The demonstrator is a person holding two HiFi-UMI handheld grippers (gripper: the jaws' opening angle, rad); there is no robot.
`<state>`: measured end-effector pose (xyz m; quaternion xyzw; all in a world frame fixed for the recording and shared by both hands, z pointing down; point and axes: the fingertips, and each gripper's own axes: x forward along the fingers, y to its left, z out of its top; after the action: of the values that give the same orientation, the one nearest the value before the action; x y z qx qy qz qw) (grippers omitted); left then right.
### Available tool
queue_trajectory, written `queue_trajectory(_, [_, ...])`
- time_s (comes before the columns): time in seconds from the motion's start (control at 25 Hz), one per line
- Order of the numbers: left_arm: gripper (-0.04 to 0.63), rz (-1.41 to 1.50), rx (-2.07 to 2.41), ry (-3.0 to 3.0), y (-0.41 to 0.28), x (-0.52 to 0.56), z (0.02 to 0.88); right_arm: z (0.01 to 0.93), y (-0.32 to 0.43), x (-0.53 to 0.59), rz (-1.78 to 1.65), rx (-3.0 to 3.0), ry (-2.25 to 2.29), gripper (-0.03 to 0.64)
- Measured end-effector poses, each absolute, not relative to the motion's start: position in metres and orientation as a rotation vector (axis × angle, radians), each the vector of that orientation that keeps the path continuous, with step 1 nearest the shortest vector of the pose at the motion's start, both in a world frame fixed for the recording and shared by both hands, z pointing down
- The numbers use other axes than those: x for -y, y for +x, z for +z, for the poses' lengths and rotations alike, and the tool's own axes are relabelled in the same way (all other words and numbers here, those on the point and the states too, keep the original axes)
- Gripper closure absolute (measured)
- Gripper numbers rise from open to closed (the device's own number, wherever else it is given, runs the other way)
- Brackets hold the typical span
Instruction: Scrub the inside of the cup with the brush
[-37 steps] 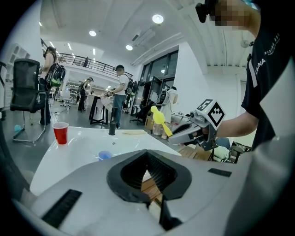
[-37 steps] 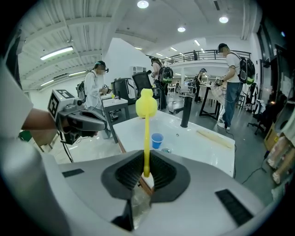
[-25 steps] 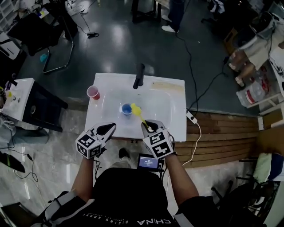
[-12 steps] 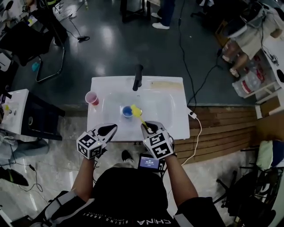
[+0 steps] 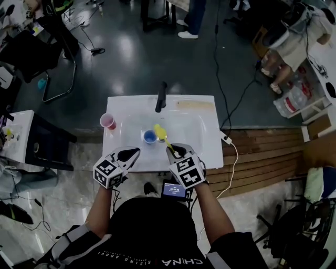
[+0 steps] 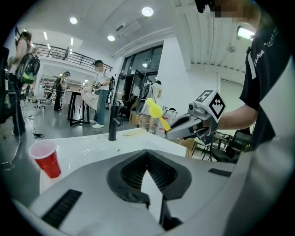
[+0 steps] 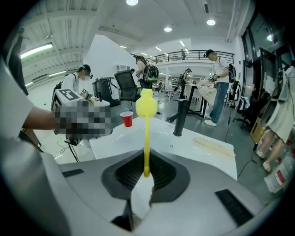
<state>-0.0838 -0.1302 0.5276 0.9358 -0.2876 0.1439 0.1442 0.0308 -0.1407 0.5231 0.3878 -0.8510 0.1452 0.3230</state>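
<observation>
Yellow brush point(image 7: 146, 133) clamped in right gripper point(image 7: 145, 177), head apparently just beside blue cup point(image 5: 149, 137).

Ahead of you a dark glossy floor point(image 5: 136, 58) spreads out behind the white washstand point(image 5: 210, 131). To your right lies wooden decking point(image 5: 268, 157); to your left, pale marble tiles point(image 5: 79, 173). A black chair point(image 5: 37, 47) stands far left. Round ceiling lights point(image 6: 147, 11) shine above a white wall point(image 6: 184, 78), tall dark-framed windows point(image 6: 133, 73) and a railed balcony point(image 7: 193, 54).
</observation>
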Motion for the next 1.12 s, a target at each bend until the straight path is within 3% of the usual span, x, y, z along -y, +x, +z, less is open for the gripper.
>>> queue_trajectory(0.84, [0.584, 0.575, 0.855, 2.564, -0.075, 0.171, 0.562, 0.544, 0.054, 0.152, 0.396, 2.186, 0.916, 0.577])
queue_trajectory(1.12, [0.438, 0.784, 0.797, 2.519, -0.067, 0.186, 0.607, 0.564, 0.050, 0.167, 0.400, 2.194, 0.831, 0.577])
